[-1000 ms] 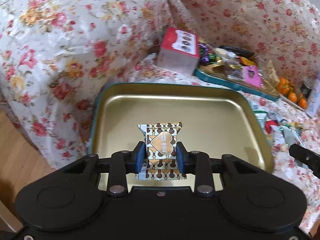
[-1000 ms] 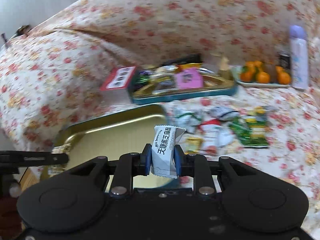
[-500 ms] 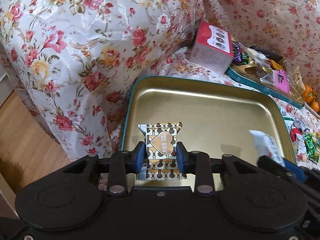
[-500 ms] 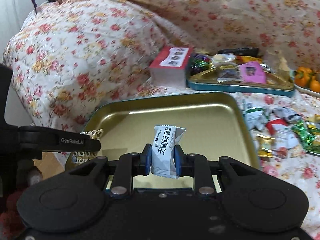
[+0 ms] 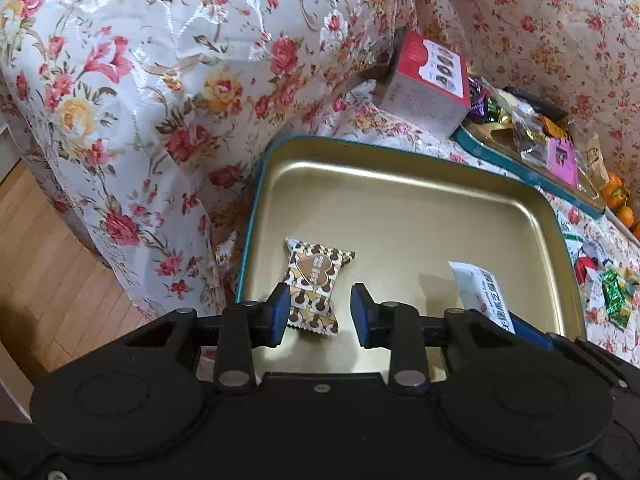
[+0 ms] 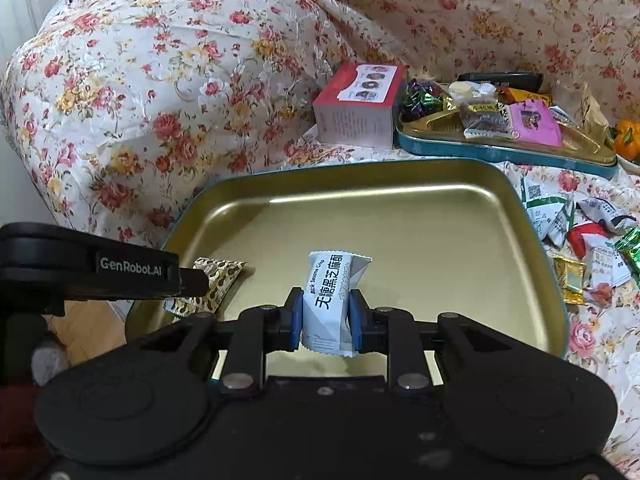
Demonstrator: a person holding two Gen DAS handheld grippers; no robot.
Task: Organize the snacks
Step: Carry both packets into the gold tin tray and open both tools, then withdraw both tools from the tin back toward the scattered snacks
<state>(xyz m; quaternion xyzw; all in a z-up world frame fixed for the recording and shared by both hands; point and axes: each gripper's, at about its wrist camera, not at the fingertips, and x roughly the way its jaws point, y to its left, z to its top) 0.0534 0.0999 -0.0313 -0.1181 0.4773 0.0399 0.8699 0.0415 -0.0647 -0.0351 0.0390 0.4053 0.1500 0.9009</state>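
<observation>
Left tool (image 5: 320,312) with fingers spread, brown heart candy (image 5: 314,284) lying loose between them in the gold tray (image 5: 400,208), right tool (image 6: 325,318) clamped on white sesame crisp (image 6: 328,304) over the tray's near edge.

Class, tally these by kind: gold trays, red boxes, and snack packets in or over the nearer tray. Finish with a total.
Gold trays: 2, near tray and far tray
Red boxes: 1, red box
Snack packets: 2, brown patterned packet and white packet
Total: 5
</observation>
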